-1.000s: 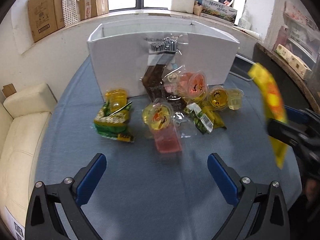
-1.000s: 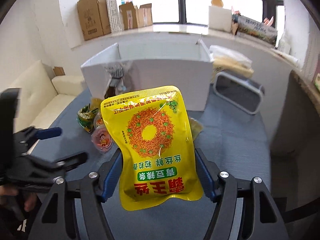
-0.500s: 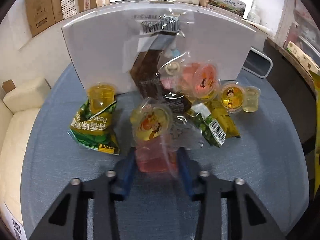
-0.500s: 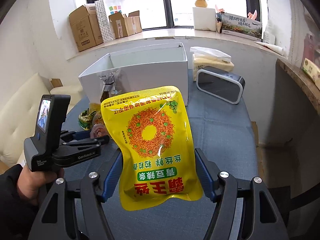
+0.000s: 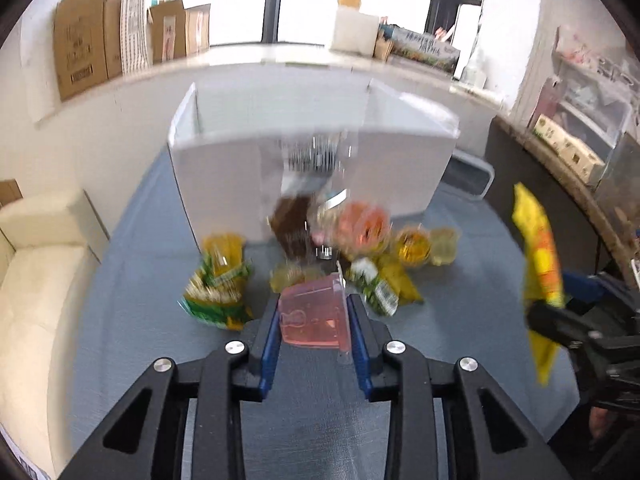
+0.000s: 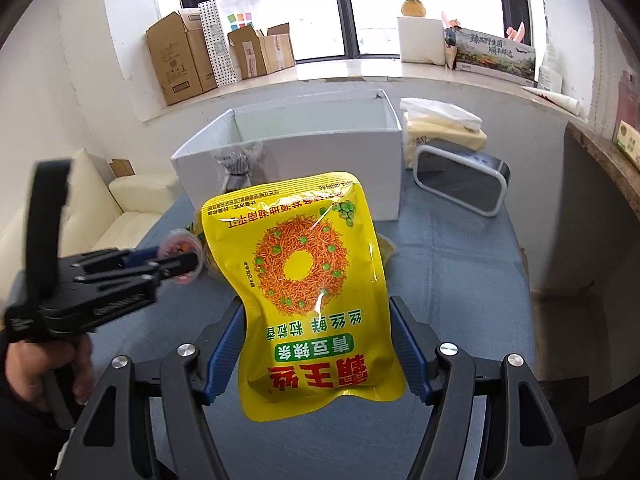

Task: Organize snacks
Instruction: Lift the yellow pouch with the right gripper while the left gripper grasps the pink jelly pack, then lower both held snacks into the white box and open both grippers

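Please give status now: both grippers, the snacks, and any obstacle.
Left gripper just closed on pink clear jelly cup. Right gripper holds yellow foil snack bag. Open white box ahead, nothing blocking.

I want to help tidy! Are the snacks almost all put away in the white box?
Not yet. The white box looks empty inside. The left hand-held gripper clamps a pink jelly cup; the right hand-held gripper grips the yellow snack bag. More cups and packets lie on the table.

Snack pile (image 5: 320,256) before box (image 5: 224,176), speaker (image 6: 460,180) right of box
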`<move>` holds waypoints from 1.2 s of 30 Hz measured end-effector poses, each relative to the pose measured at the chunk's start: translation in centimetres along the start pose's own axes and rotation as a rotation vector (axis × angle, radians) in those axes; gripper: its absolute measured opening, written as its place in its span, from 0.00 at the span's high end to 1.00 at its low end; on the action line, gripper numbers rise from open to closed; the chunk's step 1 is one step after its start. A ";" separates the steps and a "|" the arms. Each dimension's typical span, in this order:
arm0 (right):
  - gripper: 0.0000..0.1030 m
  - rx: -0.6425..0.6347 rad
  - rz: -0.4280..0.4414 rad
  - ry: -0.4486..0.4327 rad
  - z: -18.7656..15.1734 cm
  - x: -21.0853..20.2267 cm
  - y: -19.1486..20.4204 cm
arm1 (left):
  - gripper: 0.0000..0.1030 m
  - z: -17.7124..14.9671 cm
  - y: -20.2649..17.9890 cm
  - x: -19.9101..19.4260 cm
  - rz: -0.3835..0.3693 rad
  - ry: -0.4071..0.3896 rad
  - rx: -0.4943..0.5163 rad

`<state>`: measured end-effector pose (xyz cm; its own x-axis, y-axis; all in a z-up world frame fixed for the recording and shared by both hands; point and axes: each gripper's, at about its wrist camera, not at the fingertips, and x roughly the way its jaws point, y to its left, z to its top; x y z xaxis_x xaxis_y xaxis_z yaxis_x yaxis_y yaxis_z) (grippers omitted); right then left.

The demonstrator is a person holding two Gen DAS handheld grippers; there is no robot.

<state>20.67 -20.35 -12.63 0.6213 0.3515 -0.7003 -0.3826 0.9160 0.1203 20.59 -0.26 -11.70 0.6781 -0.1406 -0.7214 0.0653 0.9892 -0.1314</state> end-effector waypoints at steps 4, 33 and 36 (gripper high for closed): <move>0.29 -0.010 0.006 -0.026 2.1 0.2 0.4 | 0.66 2.0 0.5 -1.7 -0.009 -0.042 0.013; 0.00 0.115 -0.043 -0.014 19.1 12.4 -5.2 | 0.00 17.2 5.7 9.0 0.084 -0.056 0.031; 0.00 0.103 -0.038 -0.029 18.7 11.5 -5.1 | 0.00 17.2 5.4 9.2 0.087 -0.056 0.029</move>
<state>42.60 -17.35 -8.14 0.6542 0.3200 -0.6853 -0.2868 0.9434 0.1668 39.76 4.48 -7.29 0.7220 -0.0520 -0.6899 0.0247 0.9985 -0.0494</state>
